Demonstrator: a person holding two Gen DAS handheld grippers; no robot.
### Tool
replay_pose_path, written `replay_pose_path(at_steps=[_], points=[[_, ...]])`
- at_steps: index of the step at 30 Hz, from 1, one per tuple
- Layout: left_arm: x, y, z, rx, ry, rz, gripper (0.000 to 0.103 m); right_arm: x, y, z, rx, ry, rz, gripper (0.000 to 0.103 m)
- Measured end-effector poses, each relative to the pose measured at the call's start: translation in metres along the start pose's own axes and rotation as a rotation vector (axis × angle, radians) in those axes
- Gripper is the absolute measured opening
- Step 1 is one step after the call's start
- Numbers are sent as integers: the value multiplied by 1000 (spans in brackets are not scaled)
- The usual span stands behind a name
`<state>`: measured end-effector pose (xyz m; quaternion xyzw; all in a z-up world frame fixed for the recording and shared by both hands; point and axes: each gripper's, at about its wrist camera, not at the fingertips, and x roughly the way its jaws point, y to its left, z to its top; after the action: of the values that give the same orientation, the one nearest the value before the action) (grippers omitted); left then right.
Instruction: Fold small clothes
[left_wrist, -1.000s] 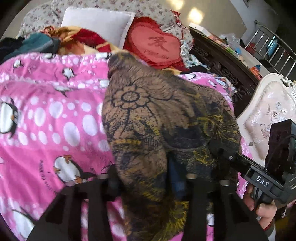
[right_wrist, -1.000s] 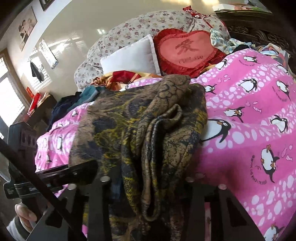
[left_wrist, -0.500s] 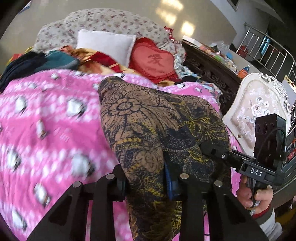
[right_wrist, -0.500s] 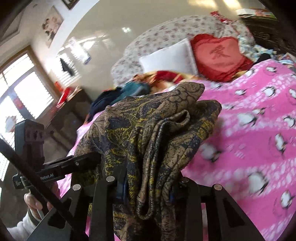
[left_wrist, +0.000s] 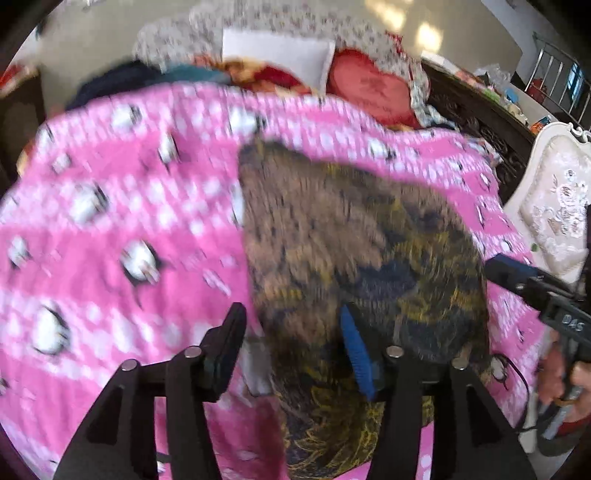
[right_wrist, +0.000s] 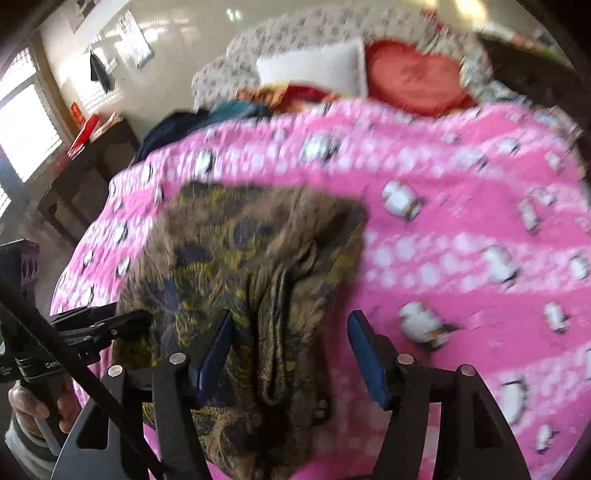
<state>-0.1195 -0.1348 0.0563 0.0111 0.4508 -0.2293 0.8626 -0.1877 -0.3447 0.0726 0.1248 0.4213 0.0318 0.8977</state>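
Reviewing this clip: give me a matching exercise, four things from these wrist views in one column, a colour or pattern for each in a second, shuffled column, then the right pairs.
Things:
1. blanket
2. garment
3. heart-shaped cushion
4. rectangular pillow

Colour or pattern:
A. plain white
B. red
C. brown and yellow with dark floral print
D. pink with penguins and white dots

Pairs: 1-D, 2-C, 3-B, 4-A

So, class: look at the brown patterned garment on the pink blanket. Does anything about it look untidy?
Yes. The garment lies bunched in thick ridges near the right gripper, not flat, and droops over the blanket edge.
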Motion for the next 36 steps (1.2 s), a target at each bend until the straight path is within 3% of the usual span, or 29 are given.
replay_pose_path(at_steps=[2, 5, 7, 11, 16, 20, 25, 30, 32, 36], points=[[-6, -6, 9, 11, -42, 32, 73, -19, 9, 5, -41, -64, -31, 61], [1, -14, 20, 22, -61, 70, 74, -28, 25, 17, -85, -110, 8, 52], [10, -20, 23, 43, -67, 108, 74, -14, 38, 23, -114, -87, 35, 45], [35, -18, 27, 52, -31, 152, 74, 23, 43, 25, -142, -36, -6, 40], [55, -14, 30, 36, -17, 148, 81, 61, 14, 38, -99, 23, -85, 39], [62, -18, 29, 38, -13, 155, 82, 84, 1, 44, -73, 66, -76, 39], [56, -19, 29, 39, -24, 167, 82, 56, 9, 40, -75, 41, -59, 39], [40, -23, 21, 41, -48, 174, 82, 15, 32, 12, -142, 31, -41, 43], [34, -24, 16, 34, -56, 177, 82, 14, 33, -3, -127, 69, -10, 47], [27, -27, 7, 33, -61, 194, 82, 35, 29, -28, -113, 117, -48, 51]])
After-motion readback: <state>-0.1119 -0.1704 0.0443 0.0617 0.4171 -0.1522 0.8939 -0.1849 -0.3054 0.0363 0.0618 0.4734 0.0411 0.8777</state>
